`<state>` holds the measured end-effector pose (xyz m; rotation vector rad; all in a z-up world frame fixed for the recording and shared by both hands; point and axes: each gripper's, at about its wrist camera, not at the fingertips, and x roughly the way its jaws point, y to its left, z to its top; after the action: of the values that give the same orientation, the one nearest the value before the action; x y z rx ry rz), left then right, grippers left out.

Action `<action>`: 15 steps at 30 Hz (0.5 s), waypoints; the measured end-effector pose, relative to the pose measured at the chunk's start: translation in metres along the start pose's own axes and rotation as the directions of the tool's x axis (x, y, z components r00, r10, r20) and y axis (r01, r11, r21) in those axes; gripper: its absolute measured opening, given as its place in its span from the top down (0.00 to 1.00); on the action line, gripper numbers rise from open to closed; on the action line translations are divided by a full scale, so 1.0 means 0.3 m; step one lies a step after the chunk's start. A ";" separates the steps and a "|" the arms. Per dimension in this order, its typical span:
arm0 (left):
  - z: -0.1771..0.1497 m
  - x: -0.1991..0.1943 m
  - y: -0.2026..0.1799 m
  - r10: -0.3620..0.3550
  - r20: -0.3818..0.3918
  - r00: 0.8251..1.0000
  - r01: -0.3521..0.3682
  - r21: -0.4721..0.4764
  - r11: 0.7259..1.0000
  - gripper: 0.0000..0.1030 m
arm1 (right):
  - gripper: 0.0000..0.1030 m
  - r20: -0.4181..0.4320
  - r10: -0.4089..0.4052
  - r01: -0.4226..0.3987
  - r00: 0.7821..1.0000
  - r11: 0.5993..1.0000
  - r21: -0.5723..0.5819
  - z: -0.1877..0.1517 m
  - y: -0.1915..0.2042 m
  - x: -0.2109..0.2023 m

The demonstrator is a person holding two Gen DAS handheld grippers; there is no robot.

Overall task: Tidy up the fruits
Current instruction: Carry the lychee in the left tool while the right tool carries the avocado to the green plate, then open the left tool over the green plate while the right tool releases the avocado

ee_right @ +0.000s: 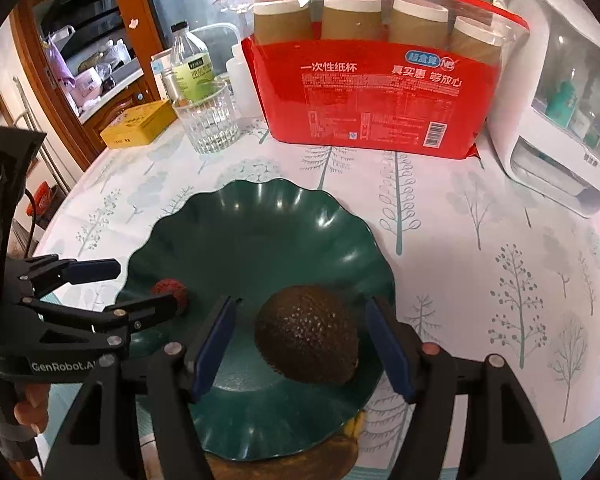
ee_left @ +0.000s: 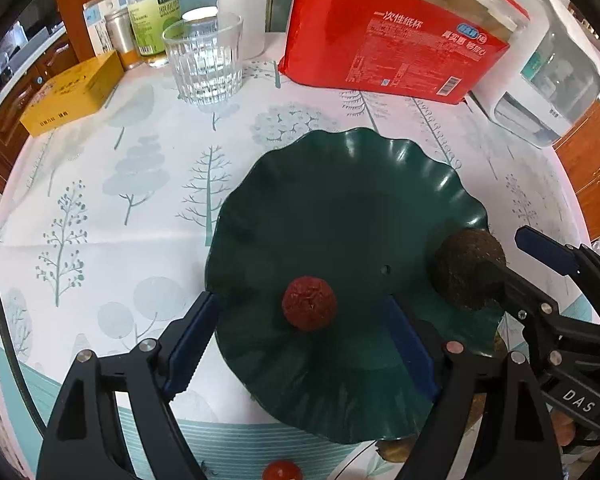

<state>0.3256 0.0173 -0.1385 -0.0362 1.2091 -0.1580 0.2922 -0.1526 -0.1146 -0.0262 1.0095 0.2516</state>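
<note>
A dark green wavy-rimmed plate point(ee_left: 340, 184) point(ee_right: 252, 224) sits on the tree-print tablecloth. A red lychee point(ee_left: 309, 303) point(ee_right: 171, 289) lies on the plate between the fingers of my open left gripper point(ee_left: 302, 344), untouched. A dark avocado point(ee_right: 307, 334) point(ee_left: 469, 269) lies on the plate's right part between the fingers of my open right gripper point(ee_right: 302, 346), with gaps on both sides. A small red fruit point(ee_left: 282, 471) lies on the cloth near the bottom edge of the left wrist view.
A ribbed glass point(ee_left: 204, 64) point(ee_right: 209, 120), a yellow box point(ee_left: 70, 94) point(ee_right: 140, 125), bottles point(ee_left: 152, 8) and a red paper-cup pack point(ee_left: 396, 36) point(ee_right: 376, 96) stand at the back. A white appliance point(ee_left: 548, 68) point(ee_right: 556, 112) stands back right. Brownish fruit point(ee_right: 352, 428) peeks from under the plate's near rim.
</note>
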 end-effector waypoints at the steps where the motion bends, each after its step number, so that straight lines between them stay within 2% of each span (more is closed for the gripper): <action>1: -0.002 -0.011 -0.003 0.005 0.006 1.000 -0.005 0.005 1.000 0.18 | 0.34 0.004 -0.001 0.001 1.000 1.000 0.002 0.001 0.001 -0.007; 15: -0.046 -0.183 -0.037 -0.002 0.065 0.998 0.000 0.021 1.000 0.15 | 0.34 0.032 -0.040 0.039 0.999 0.999 0.030 -0.014 0.006 -0.160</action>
<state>0.2928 0.0149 -0.0912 -0.0238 1.1424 -0.1692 0.2640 -0.1610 -0.0762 -0.0155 0.9791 0.2002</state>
